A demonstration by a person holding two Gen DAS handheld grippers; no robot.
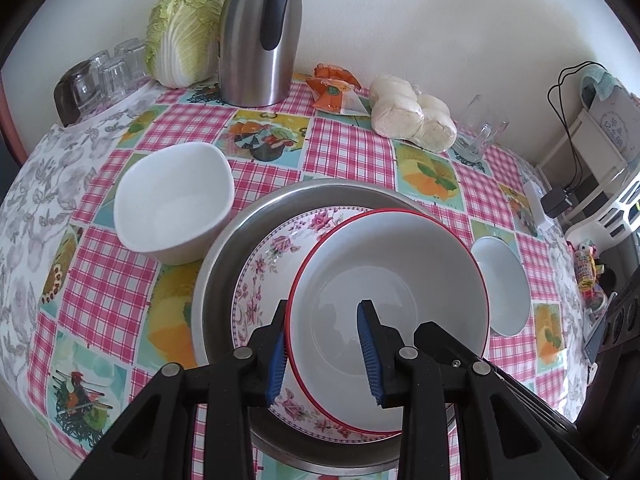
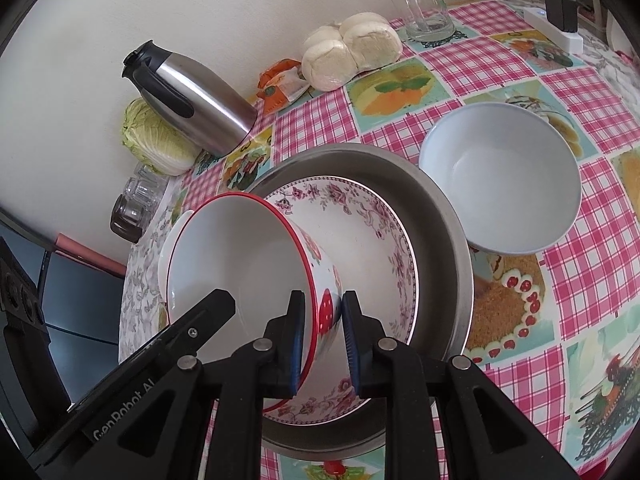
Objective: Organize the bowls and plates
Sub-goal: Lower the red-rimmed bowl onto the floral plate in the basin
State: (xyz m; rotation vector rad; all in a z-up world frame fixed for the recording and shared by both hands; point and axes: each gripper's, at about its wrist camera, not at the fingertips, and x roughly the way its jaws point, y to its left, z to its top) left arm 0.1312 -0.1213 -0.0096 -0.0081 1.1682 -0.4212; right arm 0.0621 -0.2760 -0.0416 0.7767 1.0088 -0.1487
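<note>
- Right between the fingers of the left gripper point(image 1: 324, 354), the near rim of the red-rimmed bowl point(image 1: 400, 272) is caught, one blue pad inside the bowl and the other outside against the wall. No gap can be seen on the outer side, so it looks clamped, though the pads are spread fairly wide.
- Same bowl is gripped from the other side by the right gripper point(image 2: 322, 344): its fingers are closed on the bowl's wall, one pad inside, one on the strawberry-patterned outside.
- The bowl is held tilted, and sits over the floral plate point(image 1: 276, 248), which lies inside the big metal pan point(image 1: 224, 248). Whether the bowl's base touches the plate can't be told.
- Ahead and to the left of the left gripper, a squarish white bowl point(image 1: 174, 204) is parked on the checked tablecloth point(image 1: 352, 148), just beside the pan.
- Off to that gripper's right, a round white bowl point(image 1: 502, 284) is partly hidden behind the red-rimmed one; it's seen clearly ahead-right of the right gripper.
- Farther out by the wall: a steel thermos jug point(image 1: 260, 36), a cabbage point(image 1: 184, 32), bagged buns point(image 1: 412, 114) and a glass mug point(image 1: 482, 128).
</note>
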